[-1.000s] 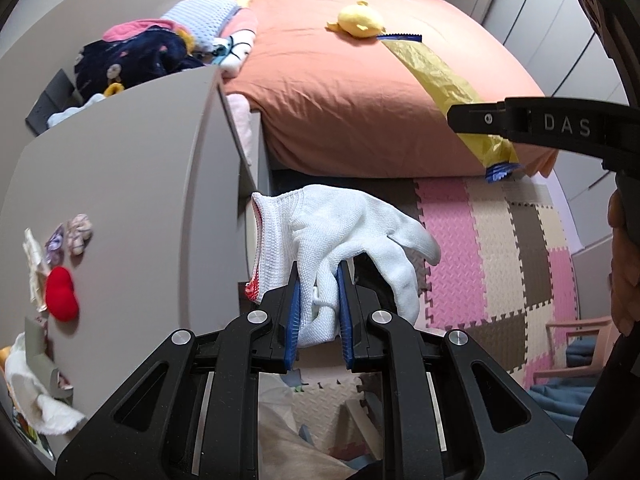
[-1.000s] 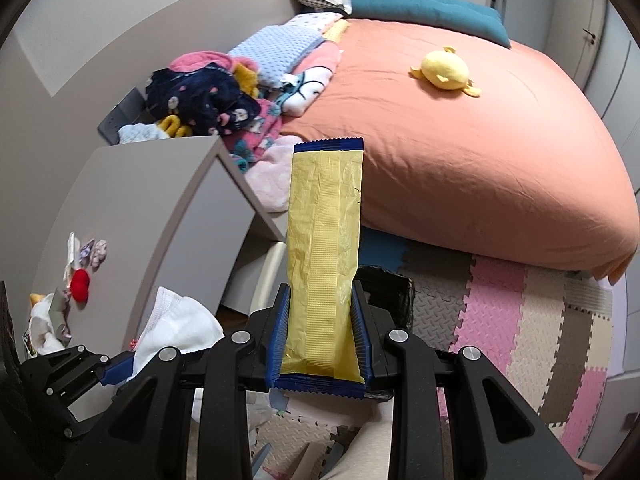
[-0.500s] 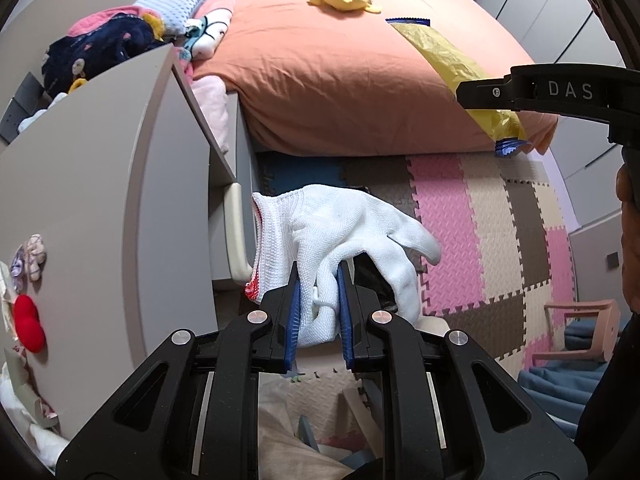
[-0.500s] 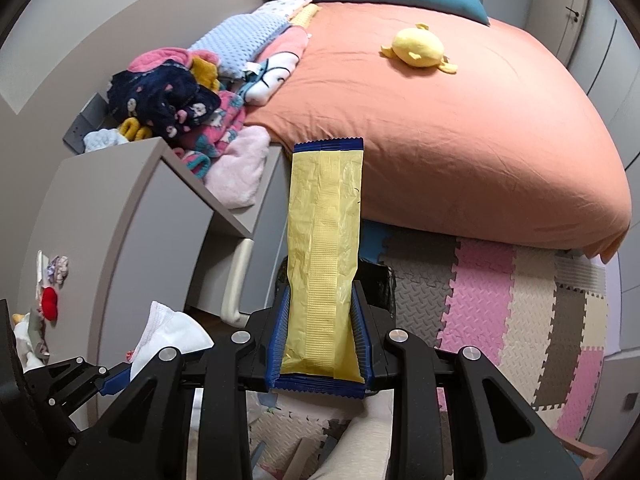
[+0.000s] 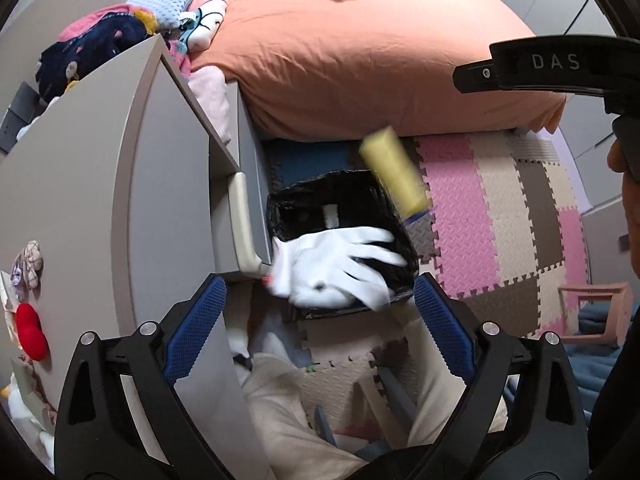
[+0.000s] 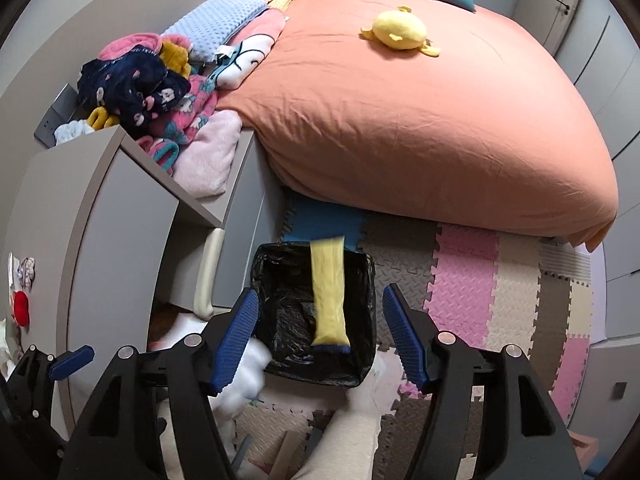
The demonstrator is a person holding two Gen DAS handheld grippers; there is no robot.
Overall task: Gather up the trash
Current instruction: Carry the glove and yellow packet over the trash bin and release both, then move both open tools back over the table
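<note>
Both grippers, left (image 5: 320,320) and right (image 6: 320,340), hang with fingers spread, empty; the white glove (image 5: 336,264) and yellow wrapper (image 6: 328,292) drop (blurred) into the black-lined bin (image 6: 364,276). This drop looks nearly done.

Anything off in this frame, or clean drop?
Mostly clean. The yellow wrapper is falling end-first into the black-lined bin. The white glove is blurred over the bin's near left rim, so it may catch the edge. Both grippers are open.
</note>
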